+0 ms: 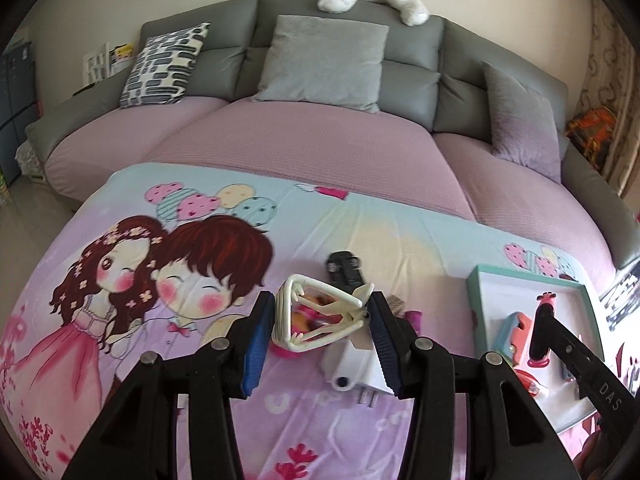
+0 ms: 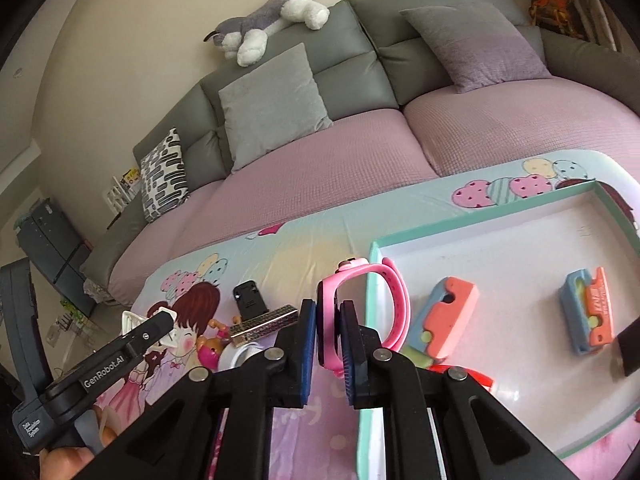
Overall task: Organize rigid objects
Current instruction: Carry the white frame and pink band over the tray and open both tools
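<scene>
My left gripper (image 1: pixel 322 316) is shut on a white folding phone stand (image 1: pixel 316 312), held just above the cartoon-print cloth (image 1: pixel 120 280). My right gripper (image 2: pixel 328 336) is shut on a pink wristwatch (image 2: pixel 360 304) and holds it over the left rim of a teal-edged white tray (image 2: pixel 500 256); the tray also shows in the left wrist view (image 1: pixel 504 284). Two orange-and-blue toy blocks (image 2: pixel 444 316) (image 2: pixel 588 312) lie in the tray. The right gripper shows in the left wrist view (image 1: pixel 544 332).
On the cloth lie a black clip stand (image 2: pixel 248 296), a harmonica (image 2: pixel 264 324), a small doll (image 2: pixel 210 348) and a white charger (image 1: pixel 356 368). A red item (image 2: pixel 472 376) sits in the tray. A grey sofa with pink covers (image 1: pixel 320 136) stands behind.
</scene>
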Motion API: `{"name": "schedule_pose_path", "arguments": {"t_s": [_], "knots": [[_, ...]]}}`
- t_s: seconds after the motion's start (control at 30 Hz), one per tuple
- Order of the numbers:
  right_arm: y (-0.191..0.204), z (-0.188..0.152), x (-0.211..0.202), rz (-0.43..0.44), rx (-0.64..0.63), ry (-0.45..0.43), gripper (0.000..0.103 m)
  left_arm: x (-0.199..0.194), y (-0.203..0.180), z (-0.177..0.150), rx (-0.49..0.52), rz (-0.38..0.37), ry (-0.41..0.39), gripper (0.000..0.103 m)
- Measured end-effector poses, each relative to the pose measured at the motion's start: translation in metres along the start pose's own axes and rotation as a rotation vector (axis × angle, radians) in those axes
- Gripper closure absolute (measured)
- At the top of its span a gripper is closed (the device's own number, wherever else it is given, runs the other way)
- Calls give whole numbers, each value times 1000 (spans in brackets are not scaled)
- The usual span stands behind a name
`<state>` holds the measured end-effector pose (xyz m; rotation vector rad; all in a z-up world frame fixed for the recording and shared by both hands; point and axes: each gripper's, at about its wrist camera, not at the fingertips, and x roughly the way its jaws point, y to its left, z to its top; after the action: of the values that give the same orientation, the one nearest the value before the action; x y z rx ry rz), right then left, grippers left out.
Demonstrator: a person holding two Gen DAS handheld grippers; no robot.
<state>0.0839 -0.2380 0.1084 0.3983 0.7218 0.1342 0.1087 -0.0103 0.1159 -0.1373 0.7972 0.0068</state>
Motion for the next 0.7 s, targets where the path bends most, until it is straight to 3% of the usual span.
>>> {"name": "schedule_pose_path", "arguments": {"t_s": [0.43, 0.7], "knots": [[-77, 10, -37, -193, 112, -33, 90, 4, -100, -15, 188, -155, 47, 54], [-104, 9, -55, -266, 158, -20, 90, 13, -156, -38, 318, -257, 131, 54]]}}
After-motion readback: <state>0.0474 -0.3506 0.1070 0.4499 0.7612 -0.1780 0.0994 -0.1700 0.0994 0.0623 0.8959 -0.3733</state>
